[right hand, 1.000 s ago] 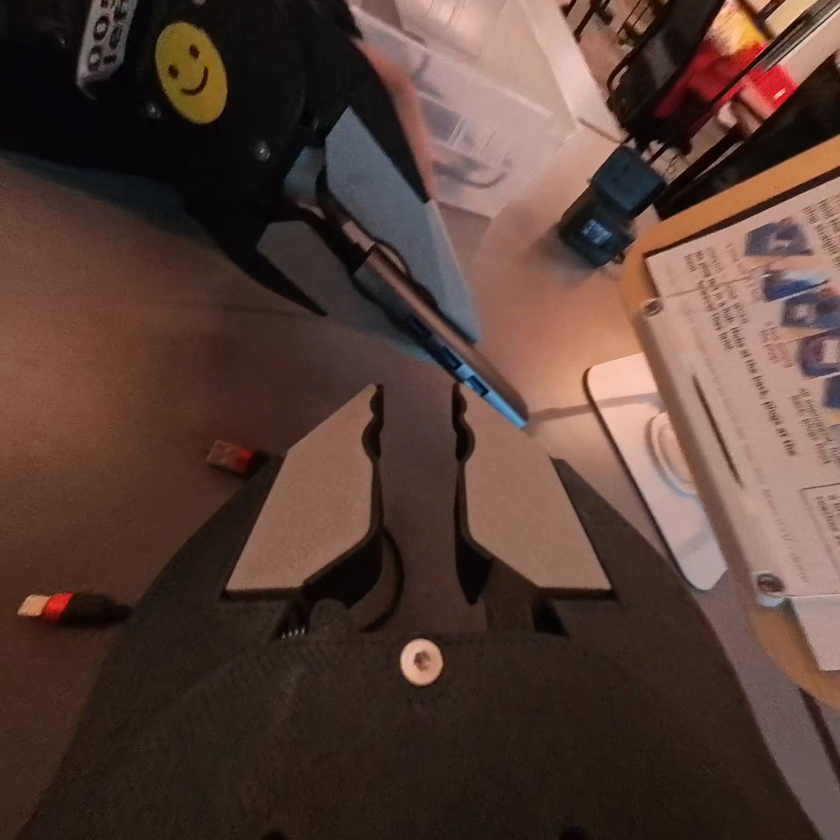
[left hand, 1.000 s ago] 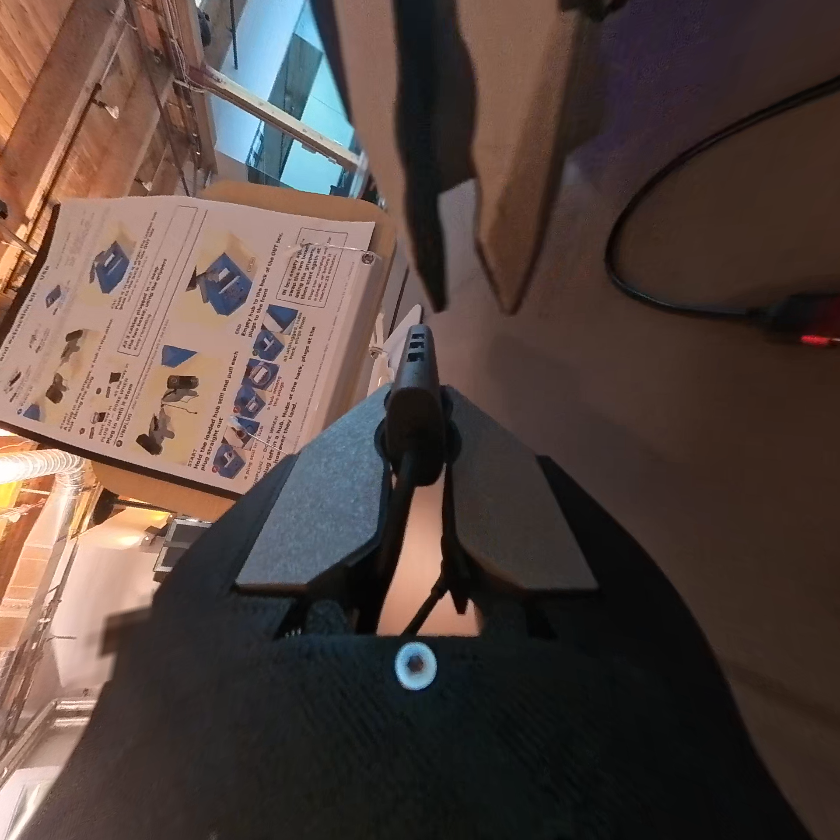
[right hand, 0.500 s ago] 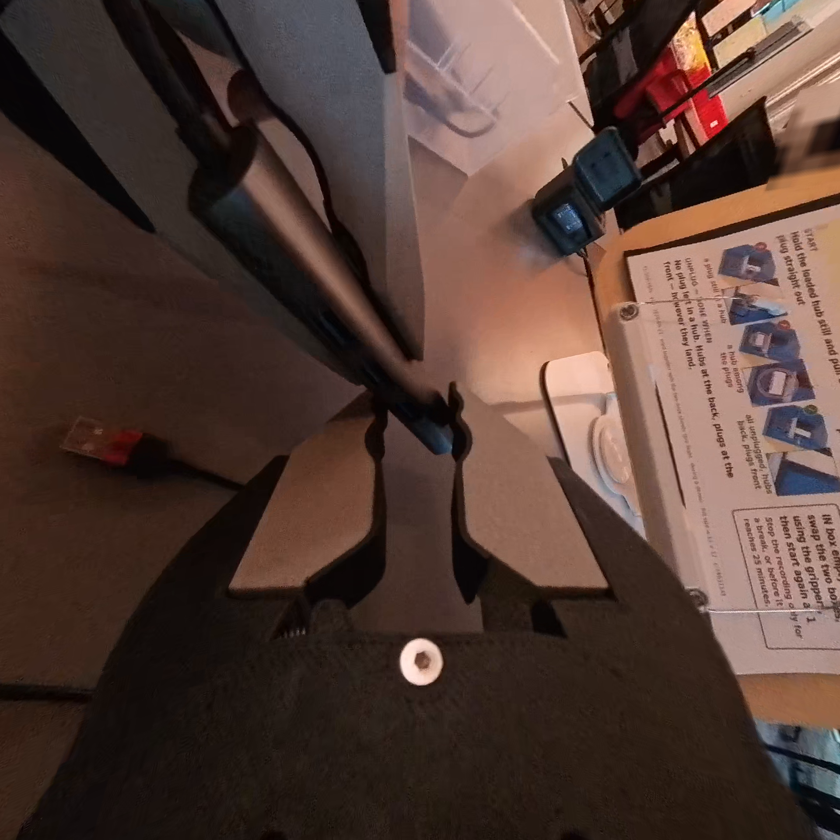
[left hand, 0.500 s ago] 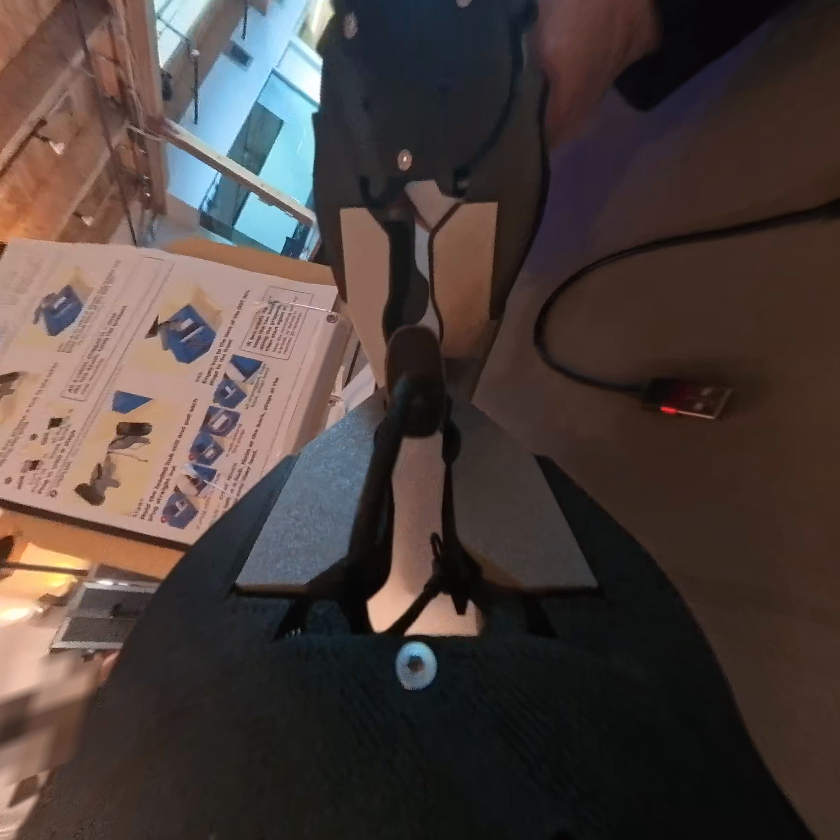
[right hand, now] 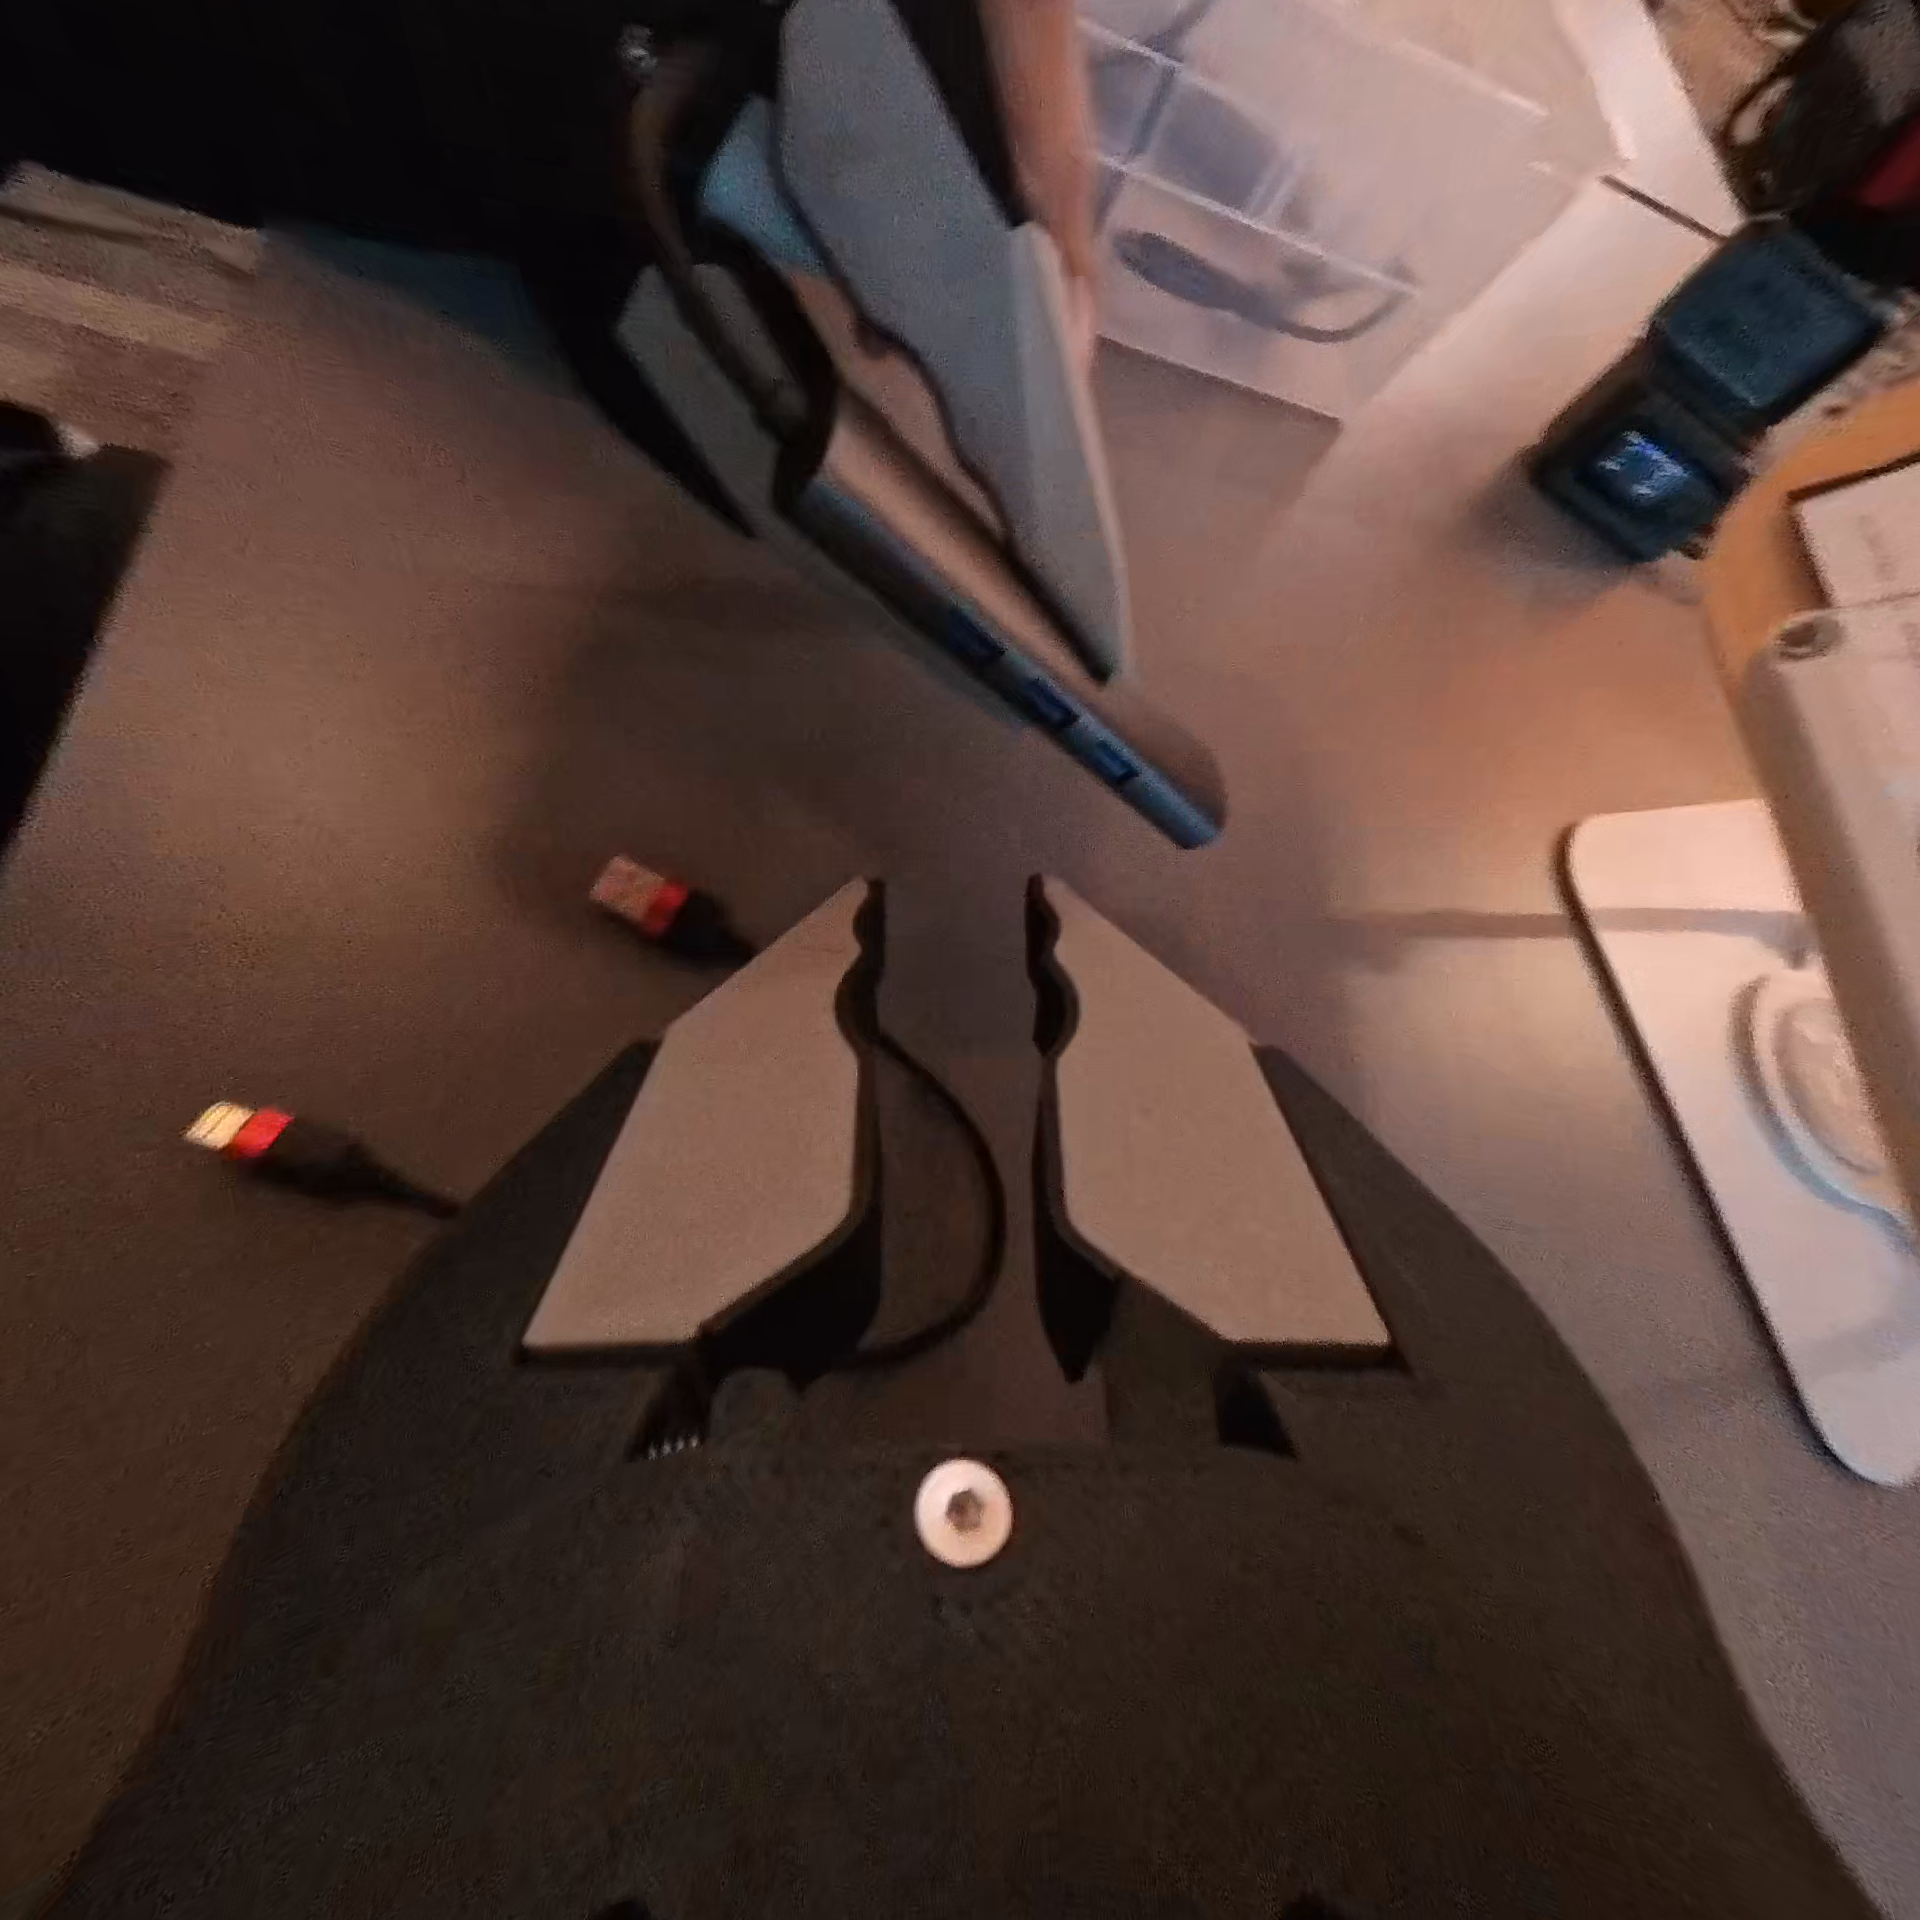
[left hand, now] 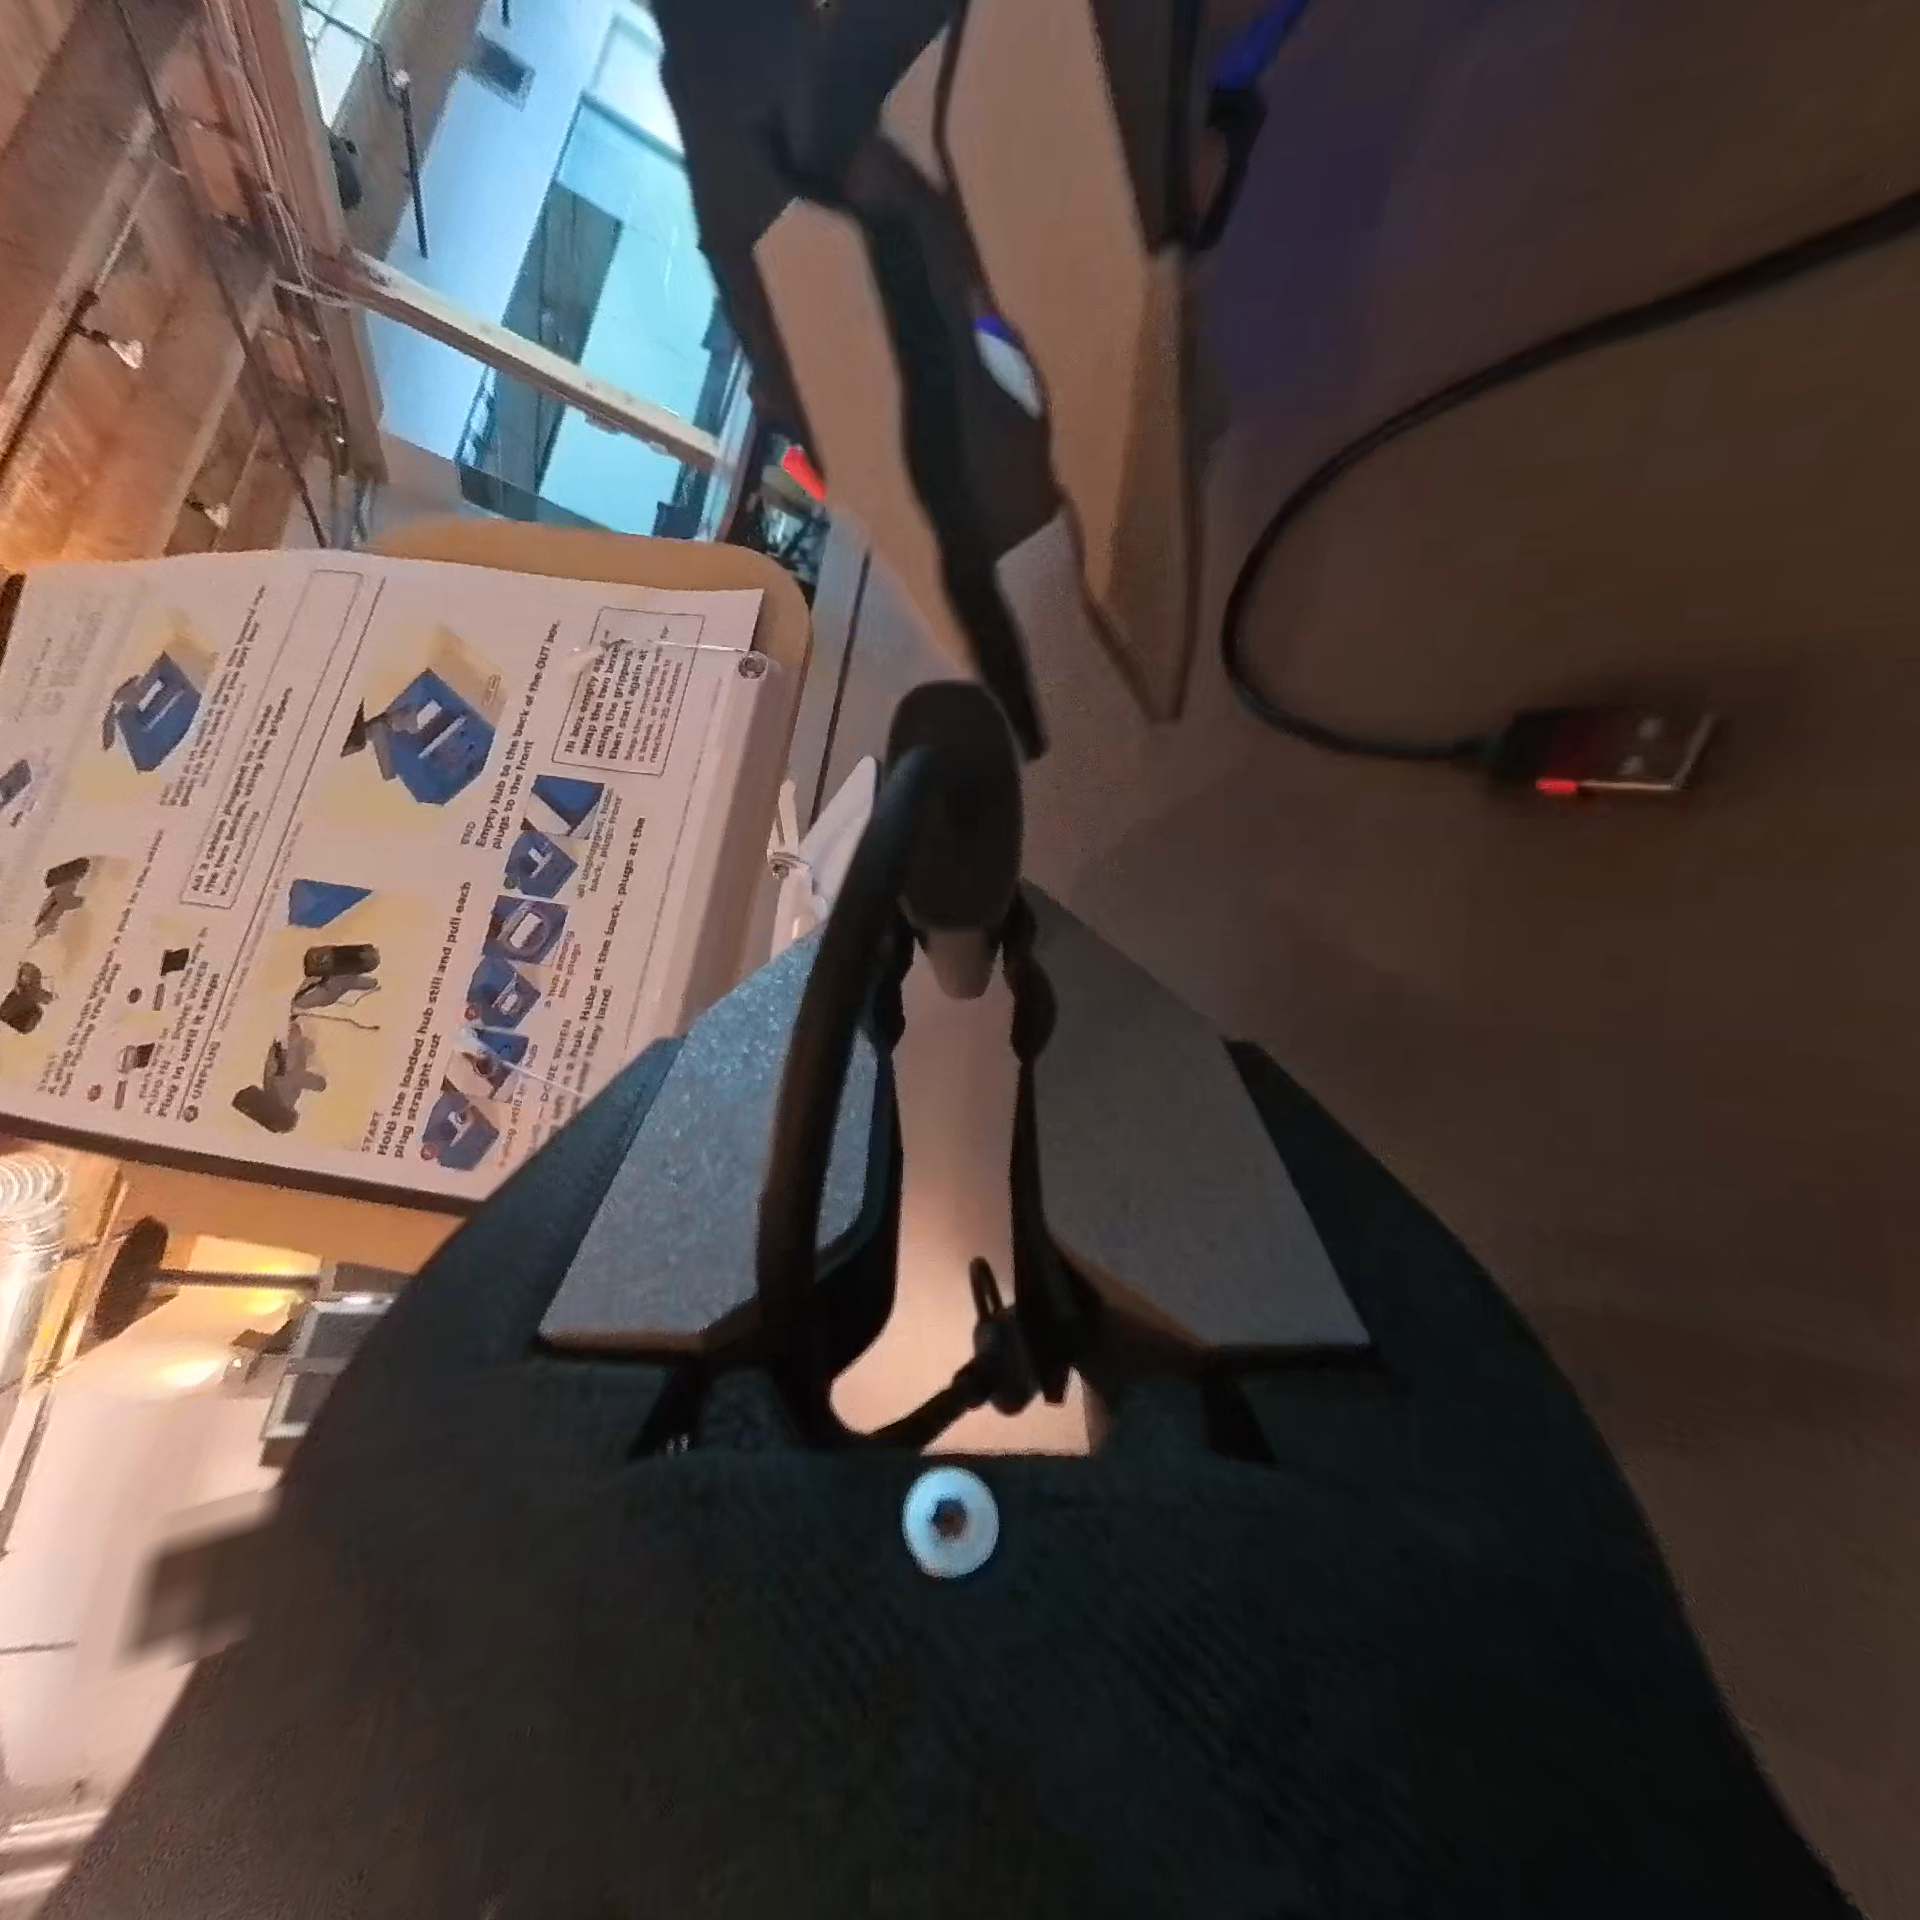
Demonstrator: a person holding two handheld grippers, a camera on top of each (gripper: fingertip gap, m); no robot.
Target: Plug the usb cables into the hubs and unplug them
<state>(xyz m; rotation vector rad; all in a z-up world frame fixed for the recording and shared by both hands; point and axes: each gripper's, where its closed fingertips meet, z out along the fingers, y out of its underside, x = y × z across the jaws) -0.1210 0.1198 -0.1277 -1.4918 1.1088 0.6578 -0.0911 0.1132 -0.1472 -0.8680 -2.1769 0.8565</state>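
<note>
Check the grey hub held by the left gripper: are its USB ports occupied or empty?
Empty. The hub's visible blue ports hold no plugs; two red-tipped plugs lie loose on the table.

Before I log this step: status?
Left tool shut on hub. Right tool open, empty. Hub ports free. Two plugs loose on table.

Each gripper had a black, textured body. The left gripper (left hand: pixel 951 935) and right gripper (right hand: pixel 954 904) carried two flat grey fingers (right hand: pixel 727 1143) with notched inner edges. A silver hex screw (right hand: pixel 963 1510) sat centrally below the fingers.
</note>
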